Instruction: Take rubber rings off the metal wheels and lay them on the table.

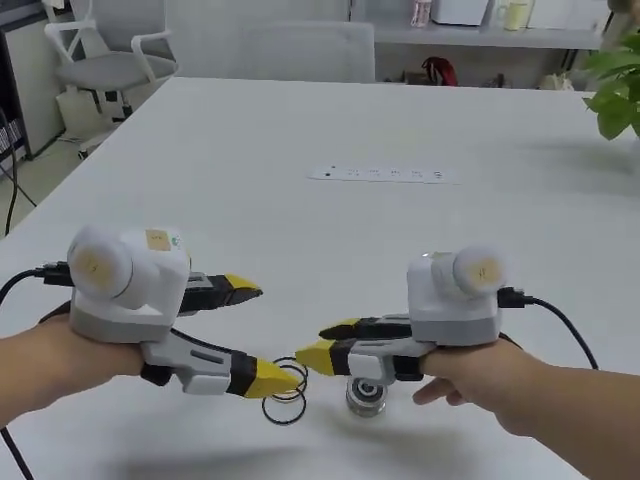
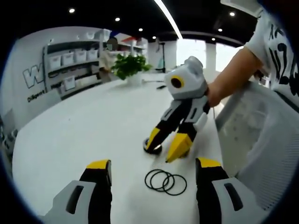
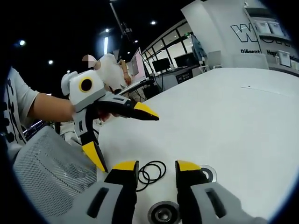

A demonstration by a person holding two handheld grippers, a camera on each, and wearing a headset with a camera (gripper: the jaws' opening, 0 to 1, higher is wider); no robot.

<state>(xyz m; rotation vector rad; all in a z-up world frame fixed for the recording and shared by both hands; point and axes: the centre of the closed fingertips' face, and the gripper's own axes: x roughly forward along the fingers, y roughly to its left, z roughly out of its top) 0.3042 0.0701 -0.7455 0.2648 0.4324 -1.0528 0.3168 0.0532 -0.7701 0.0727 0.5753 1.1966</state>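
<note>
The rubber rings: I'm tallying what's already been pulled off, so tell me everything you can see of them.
About three thin black rings, rubber by the look, lie flat on the white table in a small overlapping cluster. Each keeps a round, unstretched shape. They sit just ahead of the open left gripper, in line with the gap between its jaws, and nothing grips them. A metal wheel stands close beside them, not touching.
</note>
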